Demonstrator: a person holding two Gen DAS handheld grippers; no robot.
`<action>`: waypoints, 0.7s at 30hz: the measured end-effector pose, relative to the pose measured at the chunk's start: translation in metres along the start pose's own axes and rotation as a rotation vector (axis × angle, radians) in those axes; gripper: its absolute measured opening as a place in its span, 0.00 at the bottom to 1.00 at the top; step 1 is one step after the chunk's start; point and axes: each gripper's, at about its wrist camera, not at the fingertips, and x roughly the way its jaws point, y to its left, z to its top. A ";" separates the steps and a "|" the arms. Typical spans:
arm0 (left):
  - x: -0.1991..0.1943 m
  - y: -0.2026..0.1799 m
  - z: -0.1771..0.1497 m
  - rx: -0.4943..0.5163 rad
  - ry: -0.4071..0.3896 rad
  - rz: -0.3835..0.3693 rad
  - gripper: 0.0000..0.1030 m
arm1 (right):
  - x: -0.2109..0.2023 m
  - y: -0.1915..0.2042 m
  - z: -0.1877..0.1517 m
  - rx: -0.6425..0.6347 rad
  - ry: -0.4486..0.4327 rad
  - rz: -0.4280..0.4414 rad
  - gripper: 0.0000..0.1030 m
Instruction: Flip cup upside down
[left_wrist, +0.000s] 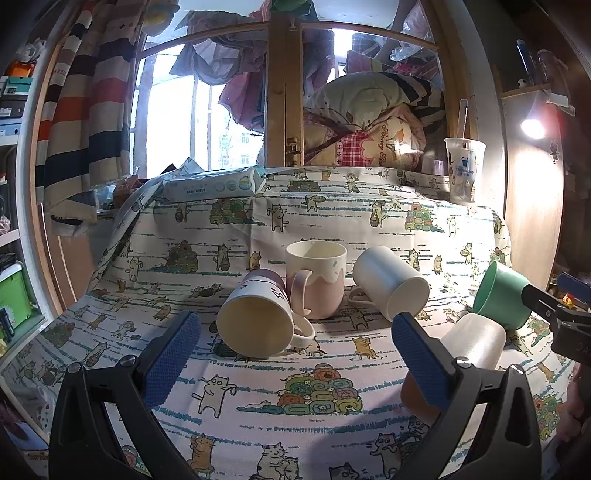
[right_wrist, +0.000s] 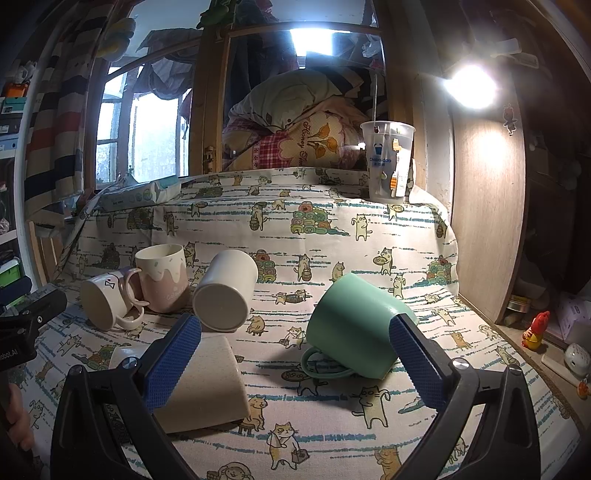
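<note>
Several cups sit on the cat-print cloth (left_wrist: 258, 391). A green mug (right_wrist: 354, 325) lies tilted on its side; my right gripper (right_wrist: 295, 354) is open with its right finger touching the mug's side. The green mug also shows in the left wrist view (left_wrist: 498, 295). A beige cup (right_wrist: 207, 384) lies on its side by the right gripper's left finger. A white-and-pink mug (left_wrist: 255, 321) lies on its side, mouth toward my open, empty left gripper (left_wrist: 295, 354). A pink drip-pattern mug (left_wrist: 317, 280) stands upright. A white mug (left_wrist: 388, 280) lies on its side.
A clear plastic cup with a straw (right_wrist: 388, 162) stands at the back right. A pack of baby wipes (left_wrist: 214, 184) lies at the back left. Bedding (right_wrist: 295, 122) is piled behind. A wooden panel (right_wrist: 487, 221) borders the right side; small toys (right_wrist: 535, 328) lie there.
</note>
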 end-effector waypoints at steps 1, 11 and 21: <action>0.000 0.000 0.000 0.000 0.002 0.004 1.00 | 0.000 0.000 0.000 0.000 -0.001 0.000 1.00; -0.002 0.004 0.000 -0.003 0.000 0.013 1.00 | 0.000 0.000 -0.003 0.010 0.008 -0.015 1.00; -0.004 0.005 0.001 -0.010 -0.003 0.017 1.00 | 0.004 -0.001 -0.004 0.025 0.034 0.004 1.00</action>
